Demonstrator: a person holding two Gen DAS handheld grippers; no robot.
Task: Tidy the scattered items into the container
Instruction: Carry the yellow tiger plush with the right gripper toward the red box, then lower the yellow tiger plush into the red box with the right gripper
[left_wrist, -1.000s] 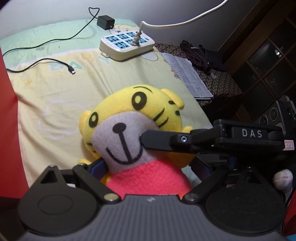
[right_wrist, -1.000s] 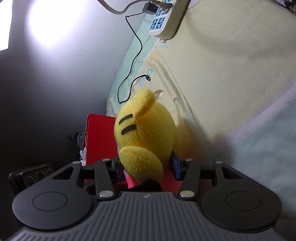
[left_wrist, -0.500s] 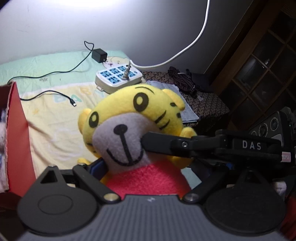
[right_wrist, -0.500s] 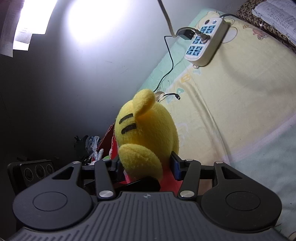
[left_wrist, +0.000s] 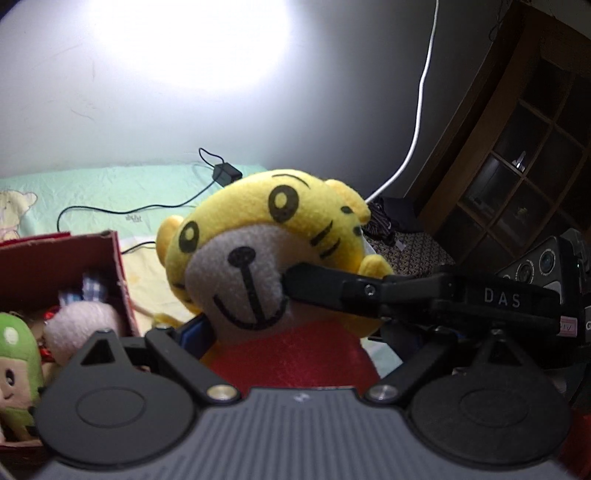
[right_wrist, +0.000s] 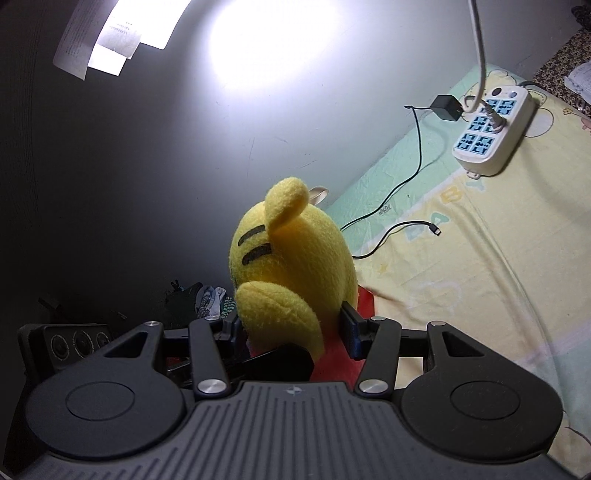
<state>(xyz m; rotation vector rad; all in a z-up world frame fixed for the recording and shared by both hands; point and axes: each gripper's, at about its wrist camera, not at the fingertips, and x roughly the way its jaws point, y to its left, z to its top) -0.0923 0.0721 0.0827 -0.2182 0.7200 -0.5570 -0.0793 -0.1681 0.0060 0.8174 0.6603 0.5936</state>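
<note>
A yellow tiger plush (left_wrist: 258, 254) in a red shirt sits between the left gripper's (left_wrist: 295, 343) wide-set jaws, clasped at the body. The right gripper's finger (left_wrist: 332, 286) presses its cheek. At the left edge, an open red box (left_wrist: 118, 266) holds a green doll (left_wrist: 16, 362) and a pink plush (left_wrist: 79, 325). Black cables (left_wrist: 122, 210) cross the bedsheet (left_wrist: 110, 188) behind.

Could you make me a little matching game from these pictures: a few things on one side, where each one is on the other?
Things:
1. tiger toy
2. green doll
3. power strip
4. papers

Places:
A. lying on the bed sheet
B. on the wall
C. between the gripper fingers
D. inside the red box

Pairs: 1-C, 2-D, 3-A, 4-B
</note>
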